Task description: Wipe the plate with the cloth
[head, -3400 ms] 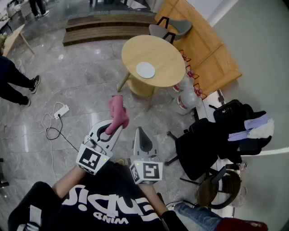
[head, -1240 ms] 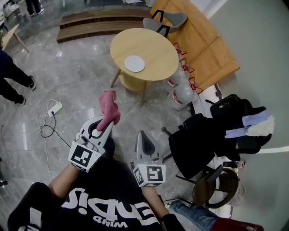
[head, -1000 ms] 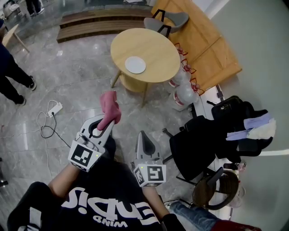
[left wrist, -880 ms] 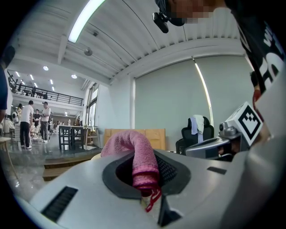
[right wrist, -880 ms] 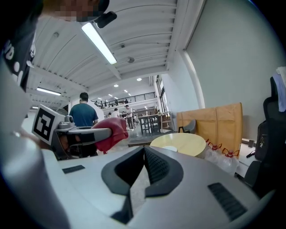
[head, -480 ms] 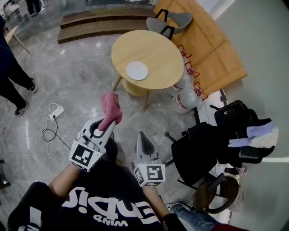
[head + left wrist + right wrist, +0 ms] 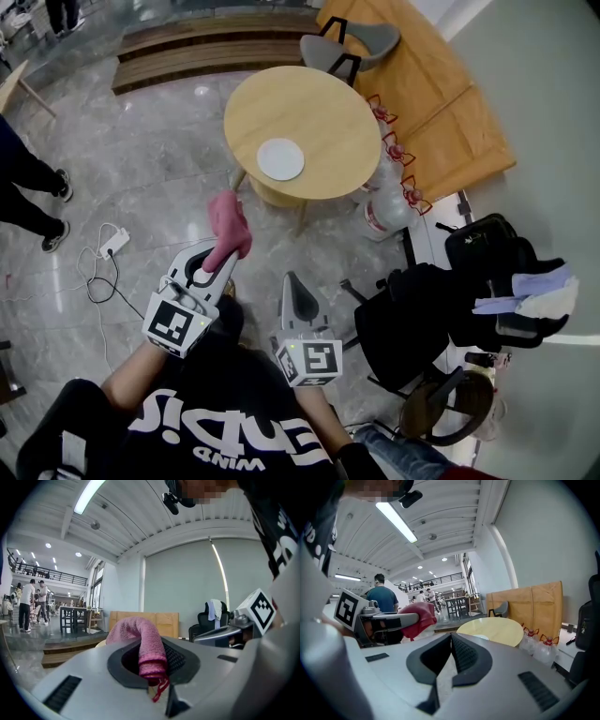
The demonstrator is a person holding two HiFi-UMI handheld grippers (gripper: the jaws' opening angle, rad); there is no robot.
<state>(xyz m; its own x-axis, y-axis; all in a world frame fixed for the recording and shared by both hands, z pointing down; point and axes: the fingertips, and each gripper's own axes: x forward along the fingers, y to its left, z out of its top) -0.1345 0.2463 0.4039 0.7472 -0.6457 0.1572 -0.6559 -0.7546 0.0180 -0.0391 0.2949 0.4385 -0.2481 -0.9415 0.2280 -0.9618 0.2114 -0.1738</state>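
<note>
— What lies at the far left?

— A grey stone floor [image 7: 141, 141], seen from above. A white power strip [image 7: 112, 242] lies on it with its cable looped beside it, and a bystander's dark trouser legs [image 7: 23, 183] stand at the frame's edge.

— And the person's left gripper?

— The left gripper [image 7: 223, 262] is raised in front of the person's chest and points forward. Its jaws are closed on the lower end of a pink cloth [image 7: 229, 223]. The rest of the cloth stands up past the jaw tips and folds over at the top. In the left gripper view a loose red thread hangs from the pinched end.

— The right gripper?

— The right gripper [image 7: 292, 279] is just beside the left one, at about the same height. Its jaws are pressed together and hold nothing.

— Where is the plate?

— The white plate [image 7: 280, 158] sits on a round wooden surface [image 7: 328, 108], ahead of both grippers and well apart from them, near the surface's close edge. It is bare, and the cloth is not touching it.

— What is to the right?

— A grey chair [image 7: 352, 42] stands behind the surface. Large water bottles [image 7: 386, 208] stand on the floor beside it. Farther right is a black office chair [image 7: 412, 314] draped with clothes.
</note>
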